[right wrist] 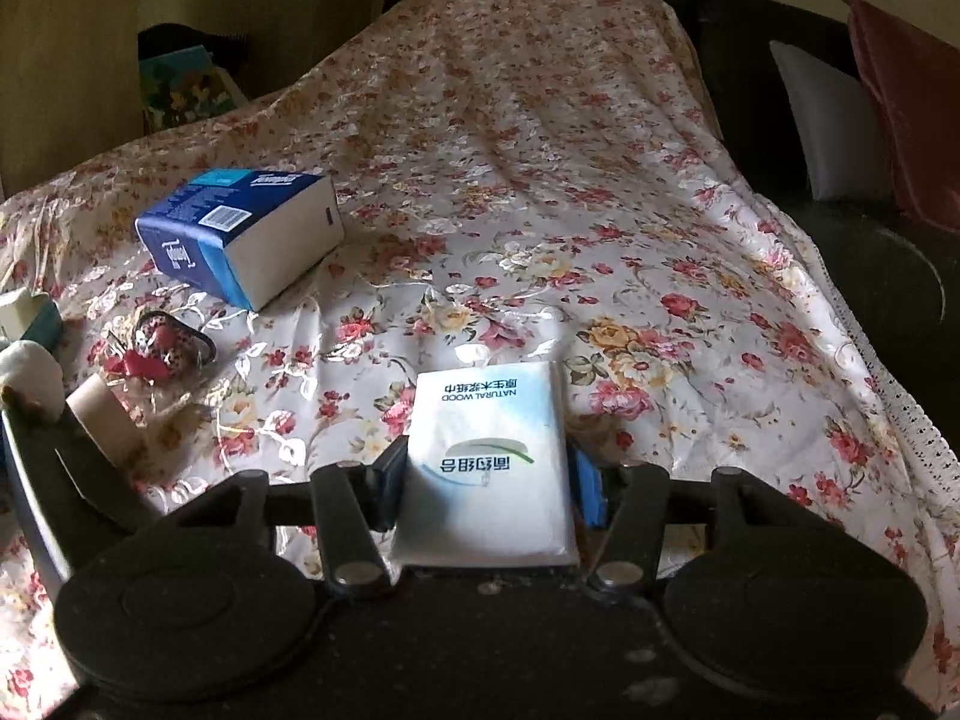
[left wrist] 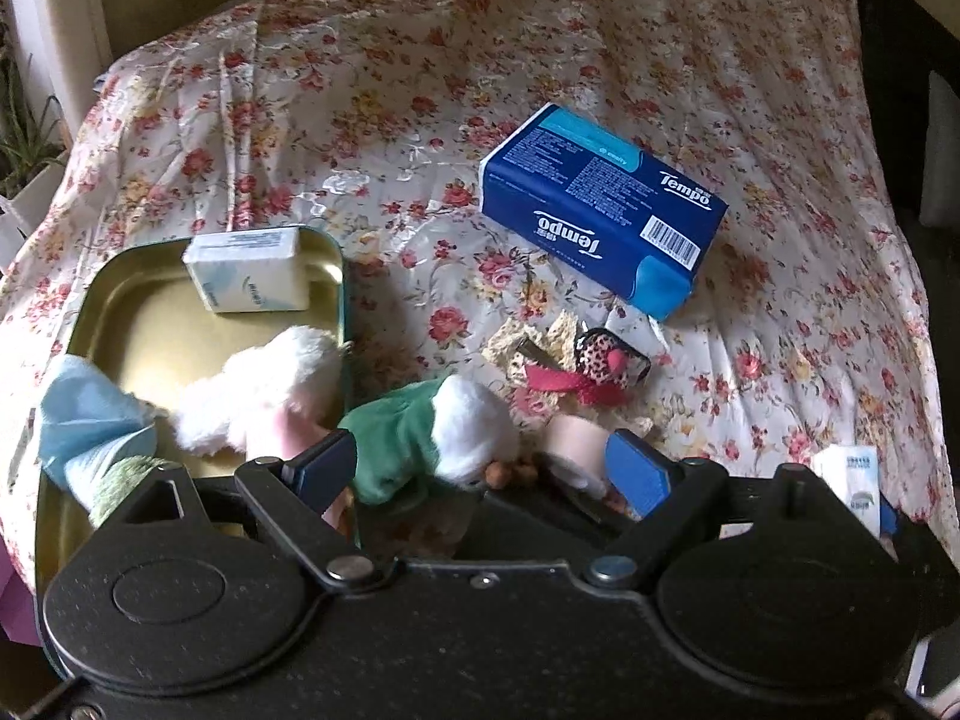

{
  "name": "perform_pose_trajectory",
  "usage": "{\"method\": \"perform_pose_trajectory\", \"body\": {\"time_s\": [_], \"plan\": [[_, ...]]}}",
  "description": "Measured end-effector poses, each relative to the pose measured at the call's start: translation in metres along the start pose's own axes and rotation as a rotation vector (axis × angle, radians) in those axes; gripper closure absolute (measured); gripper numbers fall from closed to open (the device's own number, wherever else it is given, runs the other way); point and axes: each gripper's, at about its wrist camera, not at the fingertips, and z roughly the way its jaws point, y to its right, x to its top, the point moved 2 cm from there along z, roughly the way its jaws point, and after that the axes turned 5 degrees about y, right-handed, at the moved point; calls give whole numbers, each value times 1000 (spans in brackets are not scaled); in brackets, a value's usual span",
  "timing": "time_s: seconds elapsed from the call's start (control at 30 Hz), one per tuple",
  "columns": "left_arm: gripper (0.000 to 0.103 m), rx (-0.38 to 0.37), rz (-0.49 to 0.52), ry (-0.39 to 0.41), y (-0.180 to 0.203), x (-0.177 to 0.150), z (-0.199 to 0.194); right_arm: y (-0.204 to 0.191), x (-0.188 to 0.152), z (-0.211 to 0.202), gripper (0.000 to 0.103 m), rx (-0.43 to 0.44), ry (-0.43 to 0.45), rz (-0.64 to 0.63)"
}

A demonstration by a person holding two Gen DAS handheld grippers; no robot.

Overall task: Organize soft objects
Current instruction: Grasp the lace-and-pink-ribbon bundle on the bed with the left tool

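My left gripper (left wrist: 480, 468) is open, its blue pads either side of a green and white plush toy (left wrist: 432, 432) that lies across the rim of a gold tin tray (left wrist: 150, 324). The tray holds a white tissue pack (left wrist: 249, 270), a white and pink plush (left wrist: 264, 396) and a light blue cloth (left wrist: 84, 414). My right gripper (right wrist: 489, 480) is shut on a white tissue pack (right wrist: 489, 456) held just above the floral cloth (right wrist: 540, 180). A blue Tempo tissue pack (left wrist: 600, 210) lies further back; it also shows in the right wrist view (right wrist: 240, 234).
A leopard-print pouch with a red ribbon (left wrist: 606, 366) and a pink tape roll (left wrist: 570, 444) lie beside the plush. A dark sofa with a white cushion (right wrist: 834, 120) and a red cushion (right wrist: 906, 108) stands to the right. A potted plant (left wrist: 24, 144) is at left.
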Motion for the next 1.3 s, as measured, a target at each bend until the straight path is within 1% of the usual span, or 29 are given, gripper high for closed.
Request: {"method": "perform_pose_trajectory", "body": {"time_s": [0.17, 0.37, 0.5, 0.63, 0.83, 1.1, 1.2, 1.3], "plan": [[16, 8, 14, -29, 14, 10, 24, 5, -1, -2, 51, 12, 9, 33], [16, -1, -6, -77, 30, 20, 54, 11, -2, -3, 51, 31, 21, 69], [16, 9, 21, -88, 44, 26, 67, 13, -3, -2, 51, 41, 28, 90], [16, 14, 41, -128, 56, 26, 83, 16, -4, -2, 51, 53, 36, 113], [16, 55, 64, -208, 68, 23, 111, 19, -5, -4, 51, 64, 45, 134], [17, 64, 45, -256, 73, 20, 133, 22, -7, -4, 51, 74, 57, 159], [24, 53, 34, -250, 75, 24, 134, 23, -7, -4, 52, 76, 59, 165], [41, 36, 29, -225, 74, 29, 131, 24, -8, -4, 52, 77, 64, 169]]}}
